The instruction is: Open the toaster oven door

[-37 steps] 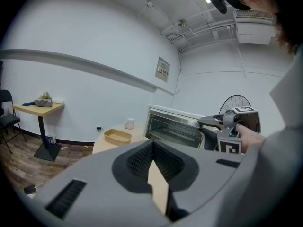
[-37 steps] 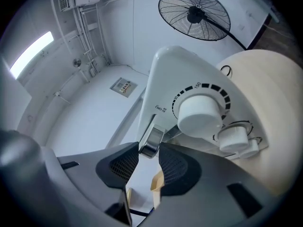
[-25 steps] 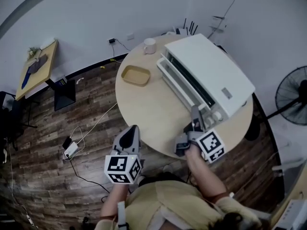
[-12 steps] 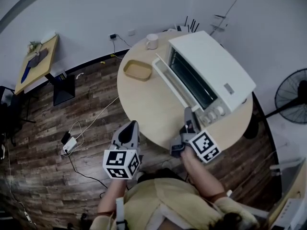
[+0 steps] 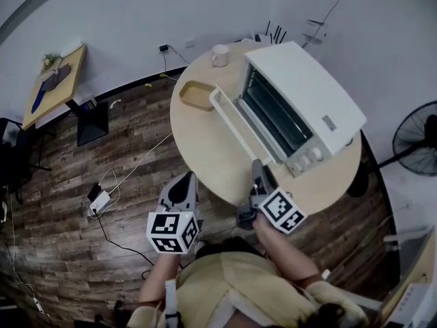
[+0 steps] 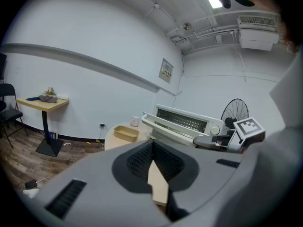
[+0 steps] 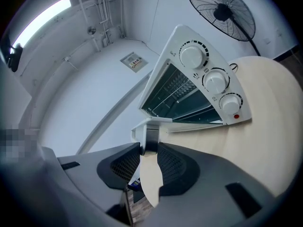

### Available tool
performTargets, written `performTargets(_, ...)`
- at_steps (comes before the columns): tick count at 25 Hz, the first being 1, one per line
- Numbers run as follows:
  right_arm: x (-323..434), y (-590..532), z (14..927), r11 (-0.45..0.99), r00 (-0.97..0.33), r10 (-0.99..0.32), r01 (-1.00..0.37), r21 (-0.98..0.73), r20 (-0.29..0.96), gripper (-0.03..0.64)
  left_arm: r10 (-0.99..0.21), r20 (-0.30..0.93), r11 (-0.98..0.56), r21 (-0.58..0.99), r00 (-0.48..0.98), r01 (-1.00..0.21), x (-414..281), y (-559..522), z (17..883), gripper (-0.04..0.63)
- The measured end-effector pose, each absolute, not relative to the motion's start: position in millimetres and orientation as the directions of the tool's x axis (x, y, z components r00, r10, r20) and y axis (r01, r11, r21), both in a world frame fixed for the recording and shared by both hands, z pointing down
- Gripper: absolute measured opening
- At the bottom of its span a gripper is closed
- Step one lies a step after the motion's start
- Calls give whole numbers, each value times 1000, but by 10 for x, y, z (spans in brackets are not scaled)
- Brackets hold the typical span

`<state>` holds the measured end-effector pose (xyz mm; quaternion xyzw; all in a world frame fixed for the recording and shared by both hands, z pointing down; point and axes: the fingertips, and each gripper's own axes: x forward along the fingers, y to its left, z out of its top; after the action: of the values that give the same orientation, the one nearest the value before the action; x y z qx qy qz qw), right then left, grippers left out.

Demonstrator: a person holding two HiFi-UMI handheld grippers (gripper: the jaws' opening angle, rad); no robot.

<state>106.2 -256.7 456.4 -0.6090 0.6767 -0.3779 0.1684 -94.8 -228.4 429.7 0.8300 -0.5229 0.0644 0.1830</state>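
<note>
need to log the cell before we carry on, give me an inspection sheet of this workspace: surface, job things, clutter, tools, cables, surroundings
surface: round beige wooden table, bare in front of the oven.
job's things: white toaster oven; its glass door is lowered open.
clutter: shallow tan tray and white mug on the table, left of the oven.
grippers: right tool shut on the end of the door handle, its jaws having just been closing; left tool shut, empty, near the table's edge.
cables: white lead and white adapter on the floor; thin cable up the wall.
surroundings: wood-plank floor, black pedestal fan, small wooden side table.
</note>
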Motion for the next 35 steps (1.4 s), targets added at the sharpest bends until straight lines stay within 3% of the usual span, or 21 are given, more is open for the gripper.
performTargets(7,869,-2486,4783,-18,-250,-933,-688,-726,260,109,-843,315,-374,239,435,-896,-983,-2200,4369,2)
performTargets(35,549,-2270,5676,75,-322,-835,-870,-487,447,101,-838,405,-298,222,366,-928,-1010,-1948,4760,2)
